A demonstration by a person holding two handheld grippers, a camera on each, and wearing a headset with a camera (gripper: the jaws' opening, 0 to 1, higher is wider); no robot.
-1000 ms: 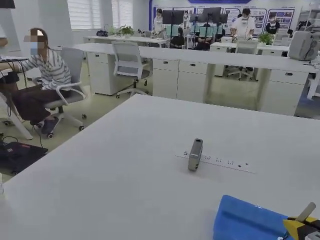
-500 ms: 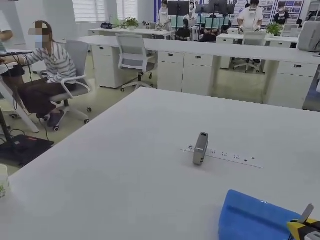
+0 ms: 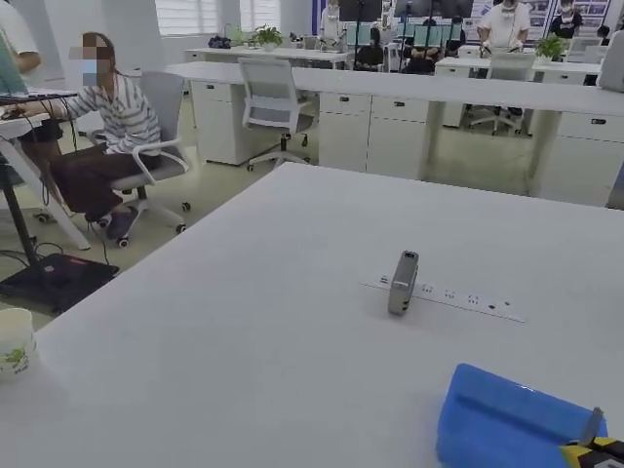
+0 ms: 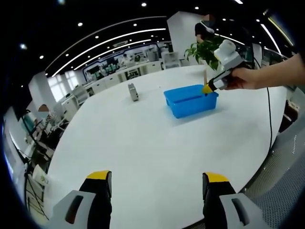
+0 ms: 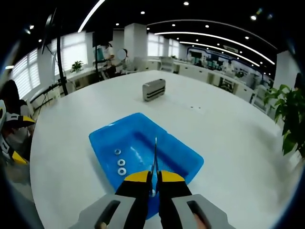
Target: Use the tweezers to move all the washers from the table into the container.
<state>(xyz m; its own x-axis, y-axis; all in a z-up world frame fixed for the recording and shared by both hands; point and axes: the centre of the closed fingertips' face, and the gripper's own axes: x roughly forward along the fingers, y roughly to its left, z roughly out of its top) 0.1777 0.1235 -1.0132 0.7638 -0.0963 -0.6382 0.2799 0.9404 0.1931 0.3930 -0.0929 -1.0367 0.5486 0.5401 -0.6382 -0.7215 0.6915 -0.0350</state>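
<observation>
Only the headset's view has swung since a second ago, bringing a white cup (image 3: 15, 341) in at lower left, while the blue plastic container (image 3: 507, 414) and small grey box (image 3: 403, 283) keep their places on the white worktop (image 3: 244, 322). The right tongs (image 5: 153, 180) are clenched on thin metal tweezers (image 5: 155, 152) pointing ahead over the container, where three small metal washers (image 5: 121, 163) lie just left of the tweezers. The left tongs (image 4: 157, 183) stand released, jaws wide apart, with the container well ahead of them.
</observation>
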